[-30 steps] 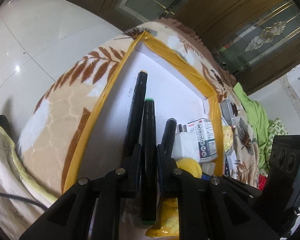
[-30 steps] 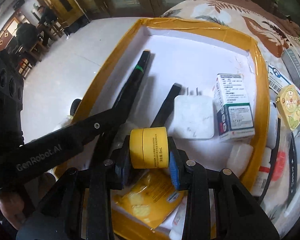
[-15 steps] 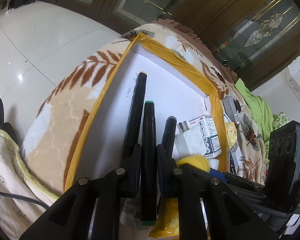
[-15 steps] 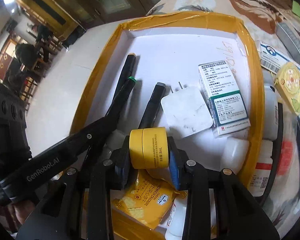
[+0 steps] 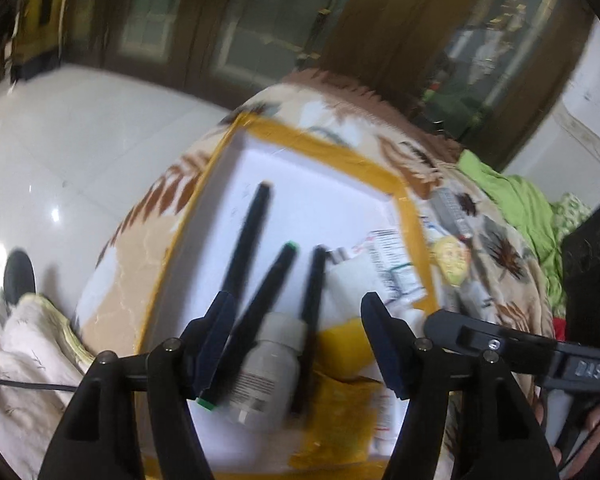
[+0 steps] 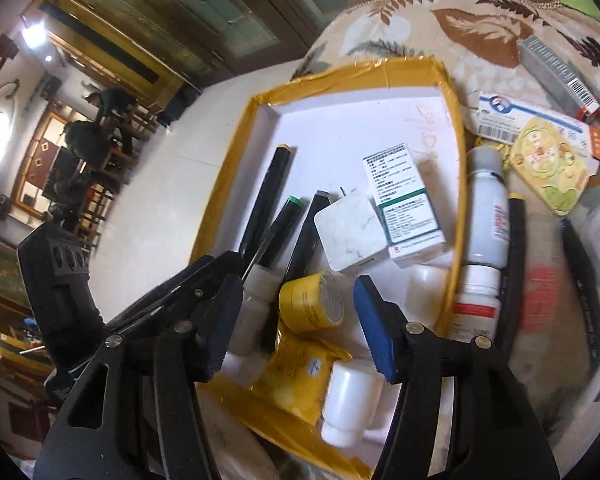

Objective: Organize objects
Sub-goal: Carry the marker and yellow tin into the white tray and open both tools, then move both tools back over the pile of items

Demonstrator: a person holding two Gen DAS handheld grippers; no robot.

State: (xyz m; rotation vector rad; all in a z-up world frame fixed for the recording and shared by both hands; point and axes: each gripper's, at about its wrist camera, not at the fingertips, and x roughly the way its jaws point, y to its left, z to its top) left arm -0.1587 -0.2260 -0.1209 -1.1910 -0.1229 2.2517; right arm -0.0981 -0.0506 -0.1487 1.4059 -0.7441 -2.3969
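A white tray with a yellow taped rim (image 5: pixel 340 152) (image 6: pixel 236 152) lies on a leaf-patterned blanket. My left gripper (image 5: pixel 298 340) hovers over its near end, jaws opening. The green-capped black marker (image 5: pixel 272 280) (image 6: pixel 284 216) lies slanted in the tray below, touched by neither pad. My right gripper (image 6: pixel 298 320) hovers beside it, jaws also opening. The yellow jar (image 6: pixel 304 304) (image 5: pixel 346 344) lies on its side in the tray, seen between the blue pads but free of them.
The tray also holds two more black pens (image 6: pixel 268 192), a white charger (image 6: pixel 348 236), a medicine box (image 6: pixel 404 200), a yellow sachet (image 6: pixel 296 376) and small white bottles (image 6: pixel 352 404). A tall white bottle (image 6: pixel 486 216) and boxes (image 6: pixel 532 116) lie on the blanket to the right.
Both grippers opened and drew back and up. The left let go of the green-capped marker, now lying slanted in the tray; the right released the yellow jar, now on its side.
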